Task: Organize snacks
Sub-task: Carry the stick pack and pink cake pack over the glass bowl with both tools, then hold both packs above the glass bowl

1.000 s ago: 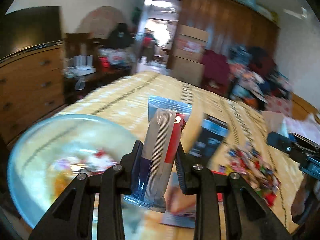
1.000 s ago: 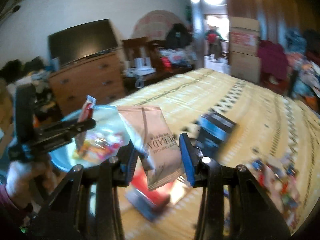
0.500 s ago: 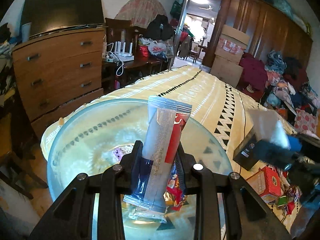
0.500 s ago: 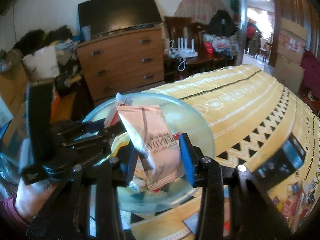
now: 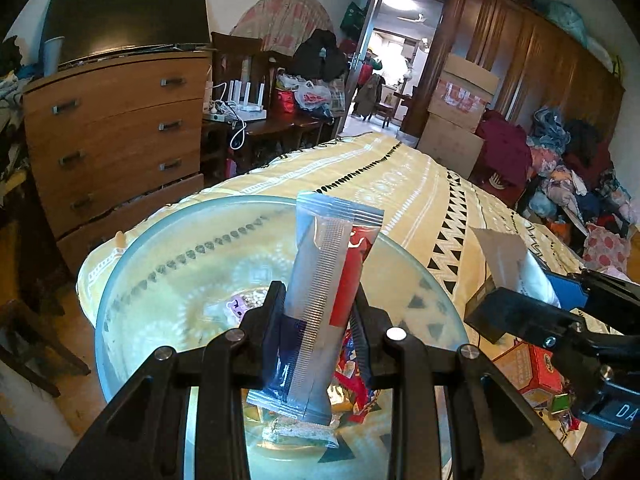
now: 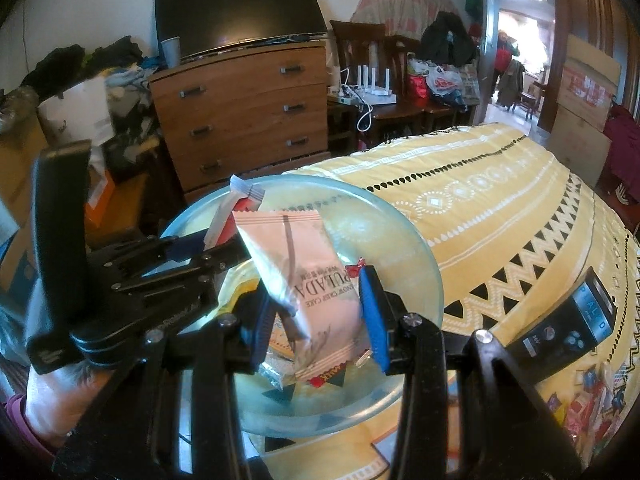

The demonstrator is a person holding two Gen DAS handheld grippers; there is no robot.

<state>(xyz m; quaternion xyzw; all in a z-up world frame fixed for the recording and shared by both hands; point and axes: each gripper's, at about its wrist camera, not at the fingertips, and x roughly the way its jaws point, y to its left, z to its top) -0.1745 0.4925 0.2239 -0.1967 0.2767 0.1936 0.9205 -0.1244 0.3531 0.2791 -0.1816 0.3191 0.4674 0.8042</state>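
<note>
My left gripper is shut on a long silver, red and blue snack stick, held upright over a wide glass bowl with several wrapped snacks in its bottom. My right gripper, with blue pads, is shut on a pink cake packet above the same bowl. In the right wrist view the left gripper comes in from the left with the stick. In the left wrist view the right gripper hangs by the bowl's right rim.
The bowl rests at the corner of a bed with a yellow patterned cover. A dark box, a red box and loose snacks lie to the right. A wooden dresser stands beyond the bed's edge.
Both grippers have swung left from the snack pile to above the bowl and then settled. Each has kept its packet.
</note>
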